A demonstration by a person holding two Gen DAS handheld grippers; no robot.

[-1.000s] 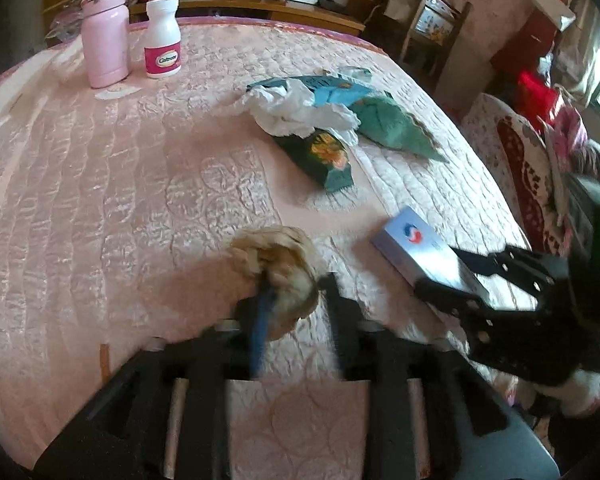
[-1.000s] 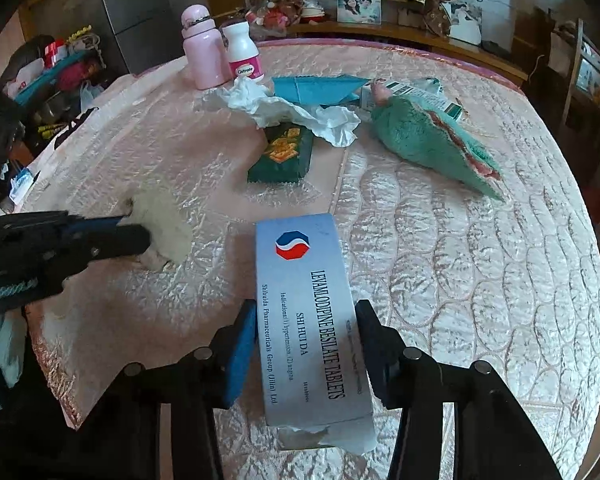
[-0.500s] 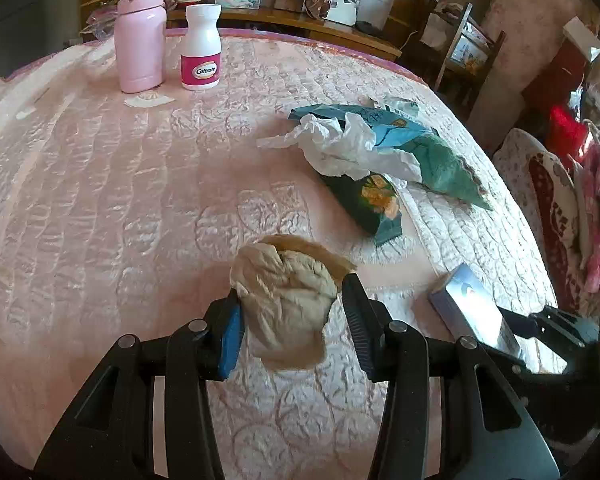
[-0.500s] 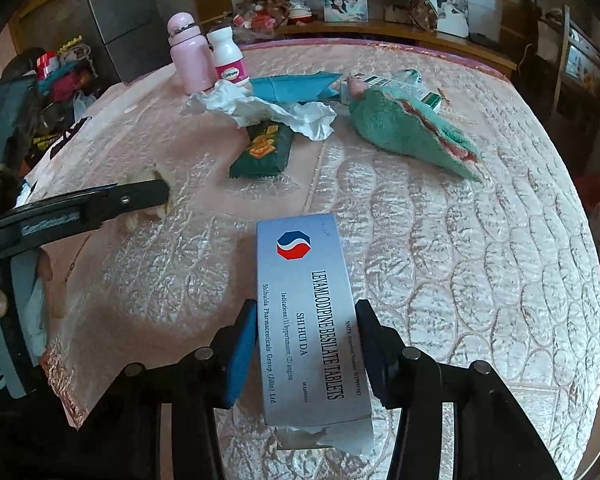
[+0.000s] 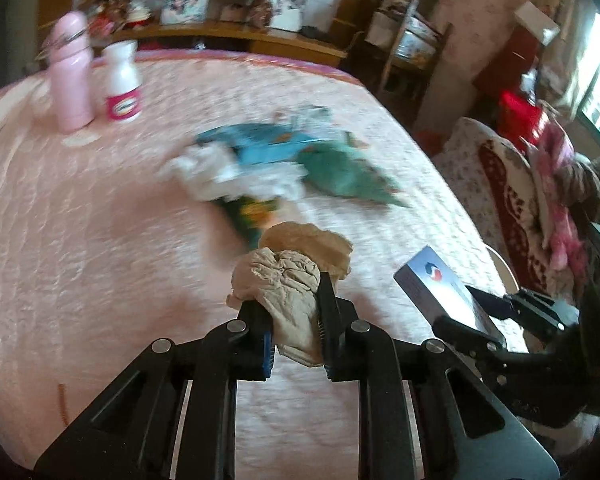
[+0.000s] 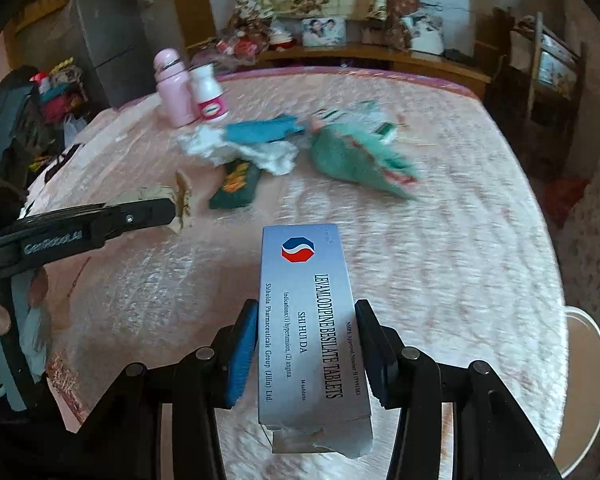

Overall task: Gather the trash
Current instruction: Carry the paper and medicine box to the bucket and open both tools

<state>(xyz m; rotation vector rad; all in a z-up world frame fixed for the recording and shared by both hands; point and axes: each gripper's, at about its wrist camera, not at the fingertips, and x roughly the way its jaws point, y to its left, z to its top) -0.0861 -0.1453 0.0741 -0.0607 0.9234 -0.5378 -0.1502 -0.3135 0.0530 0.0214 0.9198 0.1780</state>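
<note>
Brown wad [image 5: 288, 280] now off bedspread [image 5: 100, 240].

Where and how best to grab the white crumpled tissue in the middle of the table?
Pinch the white crumpled tissue at its raised, bunched ridge, probably coming from above. It is soft and crumpled, so it should squash between the pads, and its near edge drapes over the dark green snack packet, so a low side approach might snag that too. Both grippers are full now.

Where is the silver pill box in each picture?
Left wrist view: the silver pill box is at lower right, in the right gripper's jaws.
Right wrist view: the box is bottom centre, between the jaws.
Shared landmark: the pink bottle at upper left.
</note>
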